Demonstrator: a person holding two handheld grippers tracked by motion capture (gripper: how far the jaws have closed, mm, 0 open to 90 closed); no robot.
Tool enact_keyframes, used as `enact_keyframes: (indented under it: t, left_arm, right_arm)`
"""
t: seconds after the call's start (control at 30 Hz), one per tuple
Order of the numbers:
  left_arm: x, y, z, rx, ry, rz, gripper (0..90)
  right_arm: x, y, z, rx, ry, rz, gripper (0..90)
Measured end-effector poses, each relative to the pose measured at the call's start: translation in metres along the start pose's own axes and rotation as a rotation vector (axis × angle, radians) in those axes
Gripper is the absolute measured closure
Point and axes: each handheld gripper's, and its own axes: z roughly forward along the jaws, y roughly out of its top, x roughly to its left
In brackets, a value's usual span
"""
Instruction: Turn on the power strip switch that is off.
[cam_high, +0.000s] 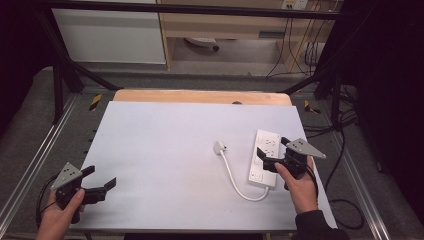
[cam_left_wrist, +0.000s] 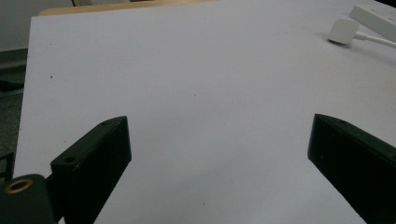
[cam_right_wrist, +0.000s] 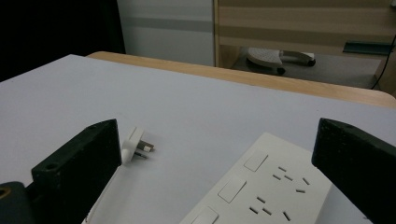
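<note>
Power strip (cam_high: 265, 156), white, flat on bench (cam_high: 165, 150), right side. Right hand-held gripper (cam_high: 274, 152) over strip's near half, jaws wide apart, gripping nothing; in right gripper view strip (cam_right_wrist: 261, 186) sits between the jaws, sockets up. Strip's cable (cam_high: 235, 180) loops left to plug (cam_high: 219, 147), lying just left of strip, prongs visible (cam_right_wrist: 136, 147). Left hand-held gripper (cam_high: 100, 181) at near-left bench corner, jaws apart, empty, well apart from strip.

You have black tongs (cam_high: 271, 153), a white power strip (cam_high: 264, 158) and plug (cam_high: 219, 147), and a pale grey worktop (cam_high: 165, 150).
</note>
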Motion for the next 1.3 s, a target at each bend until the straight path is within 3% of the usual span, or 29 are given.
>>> enact_keyframes:
  t: [0.3, 0.57, 1.03, 1.3]
  left_arm:
    - [0.000, 0.000, 0.000, 0.000, 0.001, 0.000, 6.2]
    - [0.000, 0.000, 0.000, 0.000, 0.001, -0.001, 6.2]
    - [0.000, 0.000, 0.000, 0.000, 0.002, 0.003, 6.2]
    - [0.000, 0.000, 0.000, 0.000, 0.001, 0.006, 6.2]
  right_arm:
    - [-0.004, 0.002, -0.010, -0.025, -0.002, -0.002, 2.7]
    - [-0.016, -0.002, -0.026, -0.038, -0.032, 0.004, 3.6]
    - [-0.052, -0.045, -0.049, -0.001, -0.078, 0.028, 4.1]
    - [-0.062, -0.063, -0.051, 0.045, -0.076, 0.021, 3.7]
